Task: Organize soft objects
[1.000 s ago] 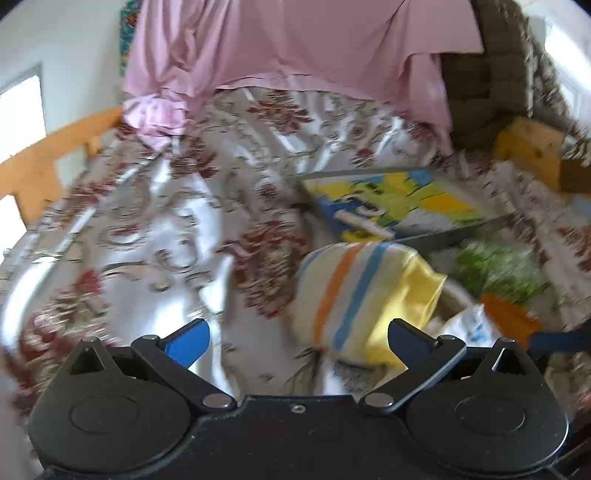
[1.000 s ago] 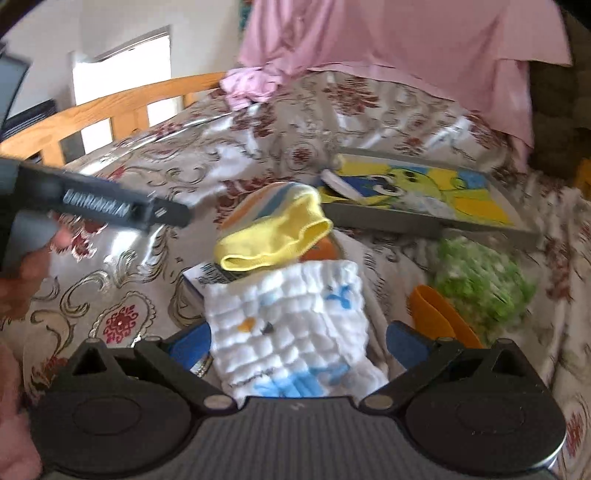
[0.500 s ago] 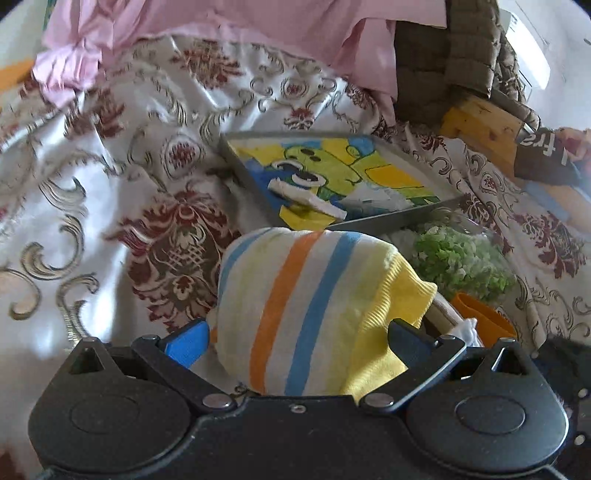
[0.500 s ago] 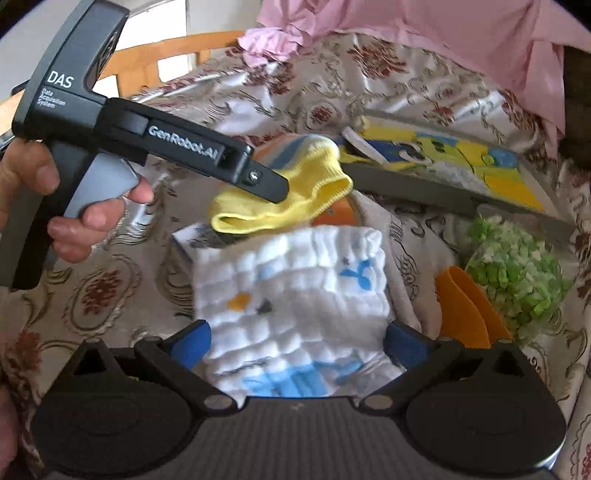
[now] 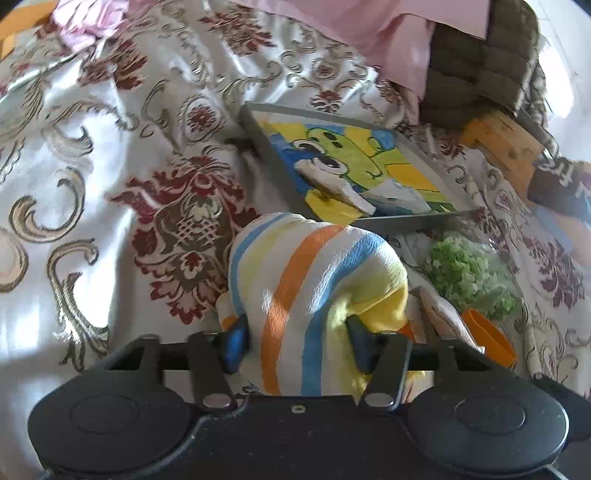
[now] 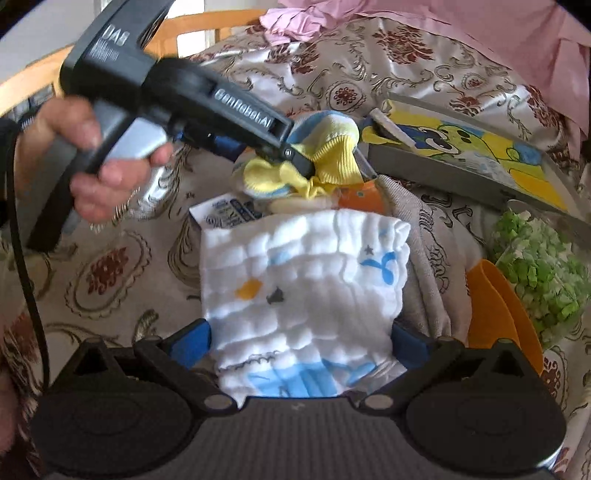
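Note:
A striped sock-like cloth (image 5: 314, 273) with yellow, orange and blue bands lies bunched on the patterned bedspread (image 5: 110, 166). My left gripper (image 5: 297, 341) is closing on it, and both pads press into its near end. The right wrist view shows that same gripper (image 6: 306, 166), held by a hand (image 6: 92, 155), biting the yellow cuff of the striped cloth (image 6: 336, 147). My right gripper (image 6: 301, 343) stands wide open low over a white quilted cloth (image 6: 303, 266) that fills the gap between its fingers. A grey cloth (image 6: 436, 251) lies under the white one.
A grey-framed cartoon picture (image 5: 354, 162) lies just beyond the pile. To its right sit a clear bag of green bits (image 5: 469, 273) and an orange thing (image 5: 487, 332). Pink fabric (image 5: 85, 18) is at the far end. A wooden bed rail (image 6: 184, 26) runs on the left.
My left gripper came forward and down over the striped cloth, and its jaws went from wide open to pinching it. My right gripper sank a little over the white cloth.

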Tool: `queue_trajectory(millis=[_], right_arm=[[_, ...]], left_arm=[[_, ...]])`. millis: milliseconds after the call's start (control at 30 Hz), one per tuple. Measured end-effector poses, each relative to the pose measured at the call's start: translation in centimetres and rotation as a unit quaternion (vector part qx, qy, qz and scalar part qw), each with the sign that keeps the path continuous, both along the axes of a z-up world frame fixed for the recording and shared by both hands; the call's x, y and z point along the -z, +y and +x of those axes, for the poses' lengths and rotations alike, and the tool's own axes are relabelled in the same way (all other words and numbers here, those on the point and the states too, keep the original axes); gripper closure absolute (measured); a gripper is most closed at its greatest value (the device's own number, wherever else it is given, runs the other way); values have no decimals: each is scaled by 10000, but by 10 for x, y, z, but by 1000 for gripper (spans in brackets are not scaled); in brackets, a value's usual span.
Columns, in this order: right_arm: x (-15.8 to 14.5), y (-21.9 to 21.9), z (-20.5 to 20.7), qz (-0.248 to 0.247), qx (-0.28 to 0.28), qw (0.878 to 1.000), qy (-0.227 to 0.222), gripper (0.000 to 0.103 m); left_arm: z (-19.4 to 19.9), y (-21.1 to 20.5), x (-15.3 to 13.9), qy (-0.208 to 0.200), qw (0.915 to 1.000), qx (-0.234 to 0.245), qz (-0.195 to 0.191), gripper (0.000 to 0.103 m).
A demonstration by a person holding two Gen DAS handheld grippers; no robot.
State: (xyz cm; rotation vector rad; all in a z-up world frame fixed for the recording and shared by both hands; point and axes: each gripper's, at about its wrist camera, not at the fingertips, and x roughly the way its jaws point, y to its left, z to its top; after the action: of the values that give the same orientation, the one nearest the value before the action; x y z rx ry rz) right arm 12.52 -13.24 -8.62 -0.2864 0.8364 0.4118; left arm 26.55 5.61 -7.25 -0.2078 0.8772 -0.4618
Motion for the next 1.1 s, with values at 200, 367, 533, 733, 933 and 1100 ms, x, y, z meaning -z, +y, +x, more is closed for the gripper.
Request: queue_trajectory(millis=[200,367,533,733,933,1100], right_arm=[[0,0,-1,-1,81,10000,-5,6],[-3,-3,-4,-22,63,10000,15,19],[-4,2,-11,-210,-76,9997,-80,28],[-5,6,-15,-285,-130,9994,-160,35],[-9,0,-17,-151,7,9998,-156,49],[-10,-1,-17,-197,96,9996,-155,54]], left_arm=[[-6,-2,-6,-62,9999,-65,79,69],[-18,2,-18,-158,9997,-163,34,75],[-29,10,-30,-188,9991,-311,-209,75],[-40,20,-43,-74,9961,-438,-765,75],[-48,28,-40,519,9896,-488,-1253,73],[-58,28,-40,713,9906,-658,-965,73]])
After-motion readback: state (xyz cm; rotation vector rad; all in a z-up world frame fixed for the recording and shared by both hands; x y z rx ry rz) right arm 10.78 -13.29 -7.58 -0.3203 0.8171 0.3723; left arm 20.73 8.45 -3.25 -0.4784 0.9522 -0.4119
